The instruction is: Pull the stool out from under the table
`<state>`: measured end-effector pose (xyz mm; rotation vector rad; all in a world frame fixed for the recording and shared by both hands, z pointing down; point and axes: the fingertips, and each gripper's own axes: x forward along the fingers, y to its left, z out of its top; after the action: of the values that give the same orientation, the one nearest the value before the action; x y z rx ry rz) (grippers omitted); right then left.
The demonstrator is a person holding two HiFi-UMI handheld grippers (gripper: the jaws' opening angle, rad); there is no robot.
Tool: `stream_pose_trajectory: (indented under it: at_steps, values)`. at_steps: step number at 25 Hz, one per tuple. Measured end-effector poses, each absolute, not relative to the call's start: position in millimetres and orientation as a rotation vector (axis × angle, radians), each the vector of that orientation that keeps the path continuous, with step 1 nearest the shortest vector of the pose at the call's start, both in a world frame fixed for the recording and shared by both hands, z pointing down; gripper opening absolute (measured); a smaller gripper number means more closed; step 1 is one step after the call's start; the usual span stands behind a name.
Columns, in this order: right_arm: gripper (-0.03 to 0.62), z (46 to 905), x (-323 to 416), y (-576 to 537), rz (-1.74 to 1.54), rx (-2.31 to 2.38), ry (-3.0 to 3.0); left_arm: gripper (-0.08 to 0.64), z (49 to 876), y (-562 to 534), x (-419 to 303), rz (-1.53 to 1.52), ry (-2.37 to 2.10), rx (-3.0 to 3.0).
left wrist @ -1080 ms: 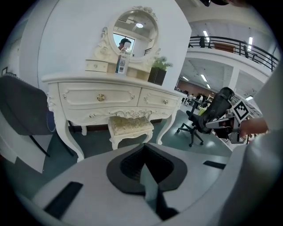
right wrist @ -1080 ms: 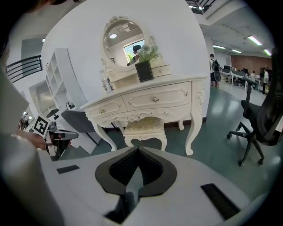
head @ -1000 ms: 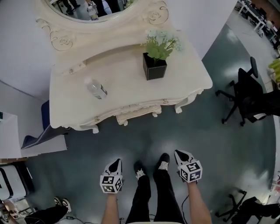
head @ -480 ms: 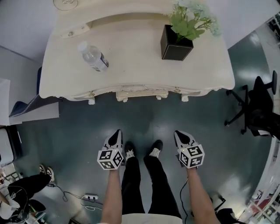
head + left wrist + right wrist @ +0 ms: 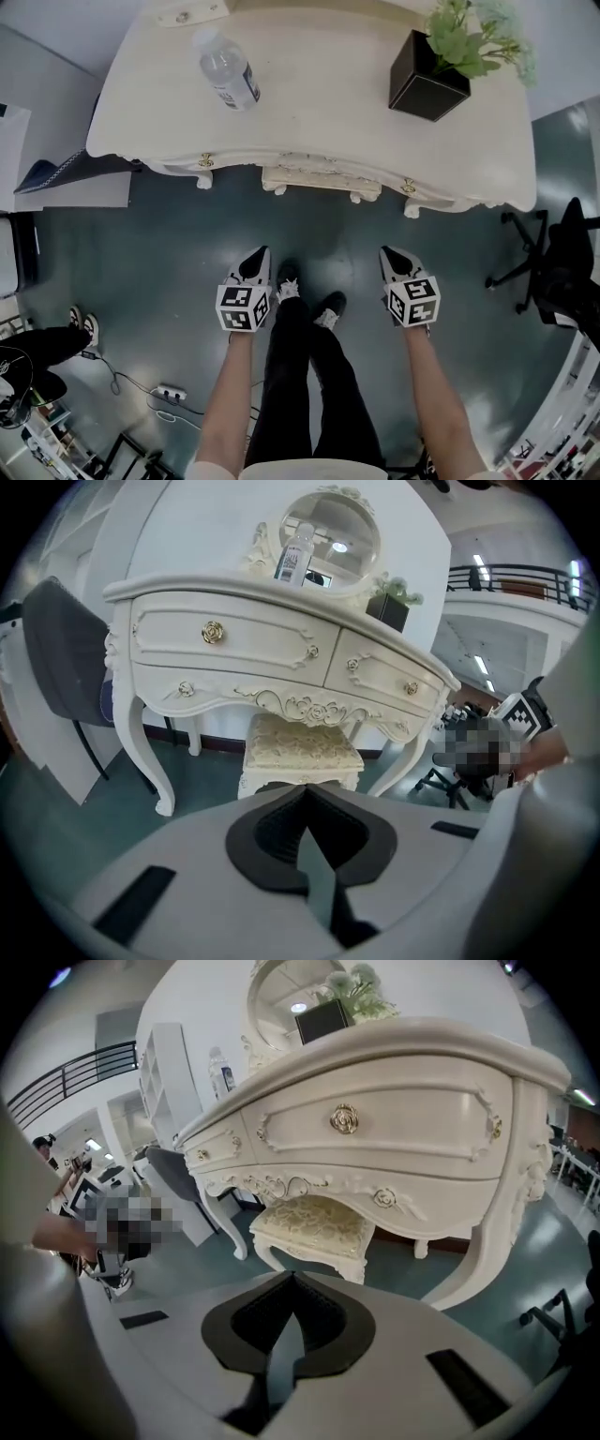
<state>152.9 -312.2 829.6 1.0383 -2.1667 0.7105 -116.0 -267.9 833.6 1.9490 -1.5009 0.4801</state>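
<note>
Table [image 5: 319, 108] nearer now; stool [image 5: 322, 180] still tucked

stool [image 5: 321, 180]: mostly hidden under table [image 5: 319, 94] | plant [image 5: 472, 36]: top cropped

Floor [image 5: 187, 244] open; table legs [image 5: 140, 742] flank stool [image 5: 302, 747].

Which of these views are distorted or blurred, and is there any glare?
Head view: mostly sharp, table edge bowed, faint sheen on the floor. Left gripper view: strong fisheye, dark corners, stool sharp, a mosaic patch at right. Right gripper view: the same, patch at left.
</note>
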Motion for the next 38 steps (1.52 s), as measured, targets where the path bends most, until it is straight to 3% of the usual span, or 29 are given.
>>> stream_pose_trajectory:
  at_steps: [17, 23, 31, 38]
  values:
    - [0.044, 981.5, 185.9, -363.5, 0.804, 1.301, -2.037, 0.014, 968.3, -325.2, -145.8, 0.779, -1.431, 1.994]
    - [0.044, 1025.0, 192.1, -373.2, 0.846, 1.114, -2.023, 0.014, 1017.4, -351.2, -149.6, 0.754, -1.375, 1.937]
    - [0.047, 1037.4, 186.9, -416.1, 0.788, 1.137, -2.049, 0.017, 1048.4, -371.3, -154.2, 0.837, -1.343, 1.993]
    - [0.070, 1053.4, 194.4, -436.4, 0.754, 1.153, -2.060, 0.109, 1067.0, -401.3, -167.4, 0.817, -1.390, 1.990]
